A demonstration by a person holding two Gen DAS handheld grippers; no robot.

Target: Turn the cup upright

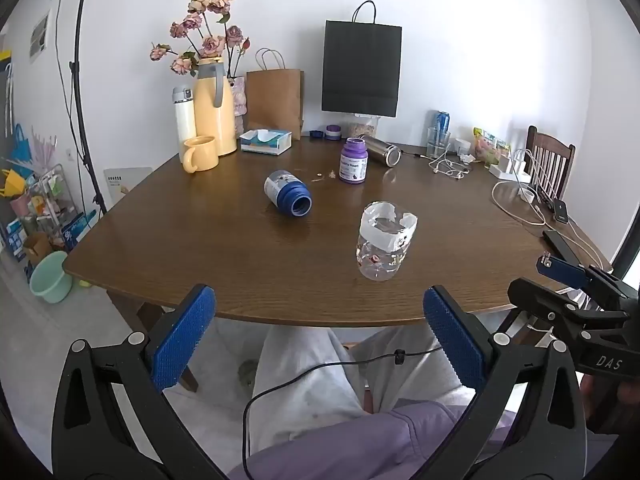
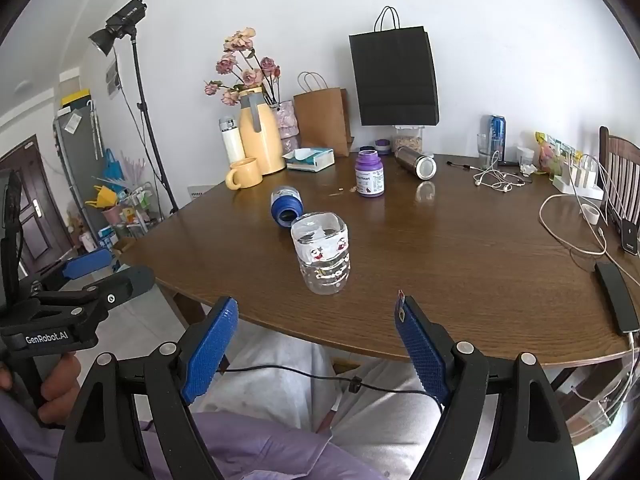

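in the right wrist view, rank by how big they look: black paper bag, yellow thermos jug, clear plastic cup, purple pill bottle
1. Black paper bag, clearly largest.
2. Yellow thermos jug.
3. Clear plastic cup, which sits much nearer the camera, so its look against the jug is unsure.
4. Purple pill bottle, smallest.

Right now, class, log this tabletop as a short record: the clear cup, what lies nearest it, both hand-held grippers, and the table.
clear cup: standing near the front edge of the table, with white tape around its upper part; which end is up is hard to tell
blue-capped jar: on its side just behind the cup, open end toward the camera
purple bottle: upright, farther back
left hand-held gripper: open, empty, short of the table edge
right hand-held gripper: open, empty, cup ahead between its fingers
table: brown wood
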